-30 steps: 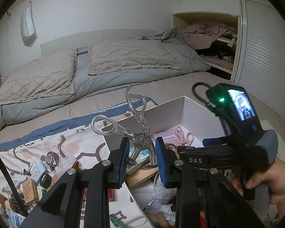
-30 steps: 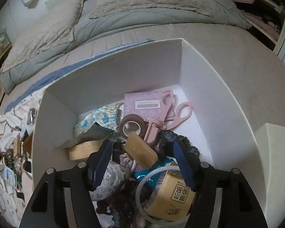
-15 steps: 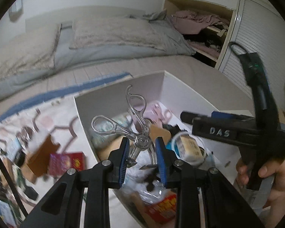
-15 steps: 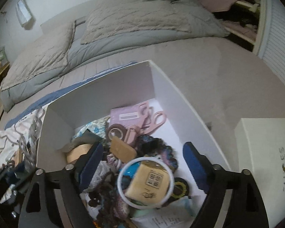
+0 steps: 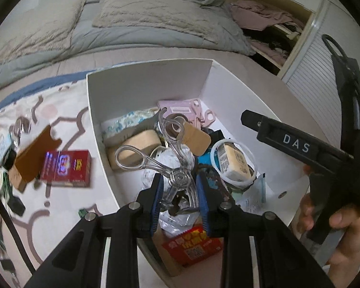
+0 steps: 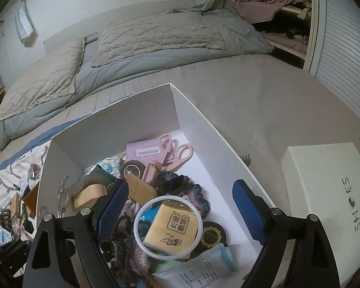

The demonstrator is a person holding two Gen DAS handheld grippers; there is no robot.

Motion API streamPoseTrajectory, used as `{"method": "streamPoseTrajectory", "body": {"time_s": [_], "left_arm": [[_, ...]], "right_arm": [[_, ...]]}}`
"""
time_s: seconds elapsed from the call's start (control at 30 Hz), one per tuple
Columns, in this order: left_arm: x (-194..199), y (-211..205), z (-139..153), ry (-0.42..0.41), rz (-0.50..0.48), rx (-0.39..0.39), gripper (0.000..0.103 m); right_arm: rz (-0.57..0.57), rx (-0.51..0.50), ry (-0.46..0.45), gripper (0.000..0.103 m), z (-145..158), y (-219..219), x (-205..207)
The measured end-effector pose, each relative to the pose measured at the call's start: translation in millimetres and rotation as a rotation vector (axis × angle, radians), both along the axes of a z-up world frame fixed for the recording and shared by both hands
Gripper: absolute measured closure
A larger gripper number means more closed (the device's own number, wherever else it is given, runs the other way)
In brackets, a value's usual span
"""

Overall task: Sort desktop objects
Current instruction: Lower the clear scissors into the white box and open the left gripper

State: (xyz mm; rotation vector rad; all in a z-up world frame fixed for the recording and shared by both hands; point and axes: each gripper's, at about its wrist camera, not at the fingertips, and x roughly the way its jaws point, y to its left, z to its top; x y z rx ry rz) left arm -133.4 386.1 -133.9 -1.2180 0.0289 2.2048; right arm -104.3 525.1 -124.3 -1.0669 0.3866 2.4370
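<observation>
Gripping a pair of clear-handled scissors [image 5: 172, 168] near the pivot, our left gripper [image 5: 178, 195] has its blue pads clamped tight on them, the finger loops sticking up and away over the white box [image 5: 146, 84]. The blades point down toward us between the jaws, above the crumpled clear wrapping in the box.

Our right gripper [image 6: 180, 206] stands wide apart with nothing between its pads; its jaws have just been opening. Below that gap, inside the box, lies a white ring [image 6: 168, 226] around a yellow tissue pack [image 6: 171, 225]. Beyond these in the box we see a tan leather tag [image 6: 140, 190], a brown tape roll [image 6: 131, 171], pink scissors [image 6: 178, 154] and a lilac card [image 6: 147, 151] by the far wall.

Left of the box, on the patterned cloth [image 5: 67, 199], rests a red carton [image 5: 66, 168]. Right of the box sits a cream shoebox lid [image 6: 324, 192]. A hand [image 5: 338, 225] grips the right tool's handle at the box's right side.
</observation>
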Motion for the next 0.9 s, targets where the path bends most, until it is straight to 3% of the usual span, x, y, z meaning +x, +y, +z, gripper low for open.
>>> {"method": "streamPoseTrajectory", "body": {"time_s": [0.47,0.7,0.73,0.77,0.9], "left_arm": [[10,1,-3,0.045,0.154,-0.057,0.075],[12,1,-5,0.027,0.210,-0.058,0.075],[12,1,-5,0.027,0.208,-0.060,0.070],[12,1,-4,0.027,0.203,-0.054,0.058],[16,3,2,0.049,0.181,-0.025,0.043]], "right_arm": [[-0.004,-0.027,0.000,0.014,-5,3,7],[-0.003,-0.030,0.004,0.014,-3,4,8],[-0.002,-0.030,0.003,0.014,-3,4,7],[-0.001,-0.029,0.003,0.014,-3,4,8],[0.006,-0.034,0.003,0.014,-3,3,8]]}}
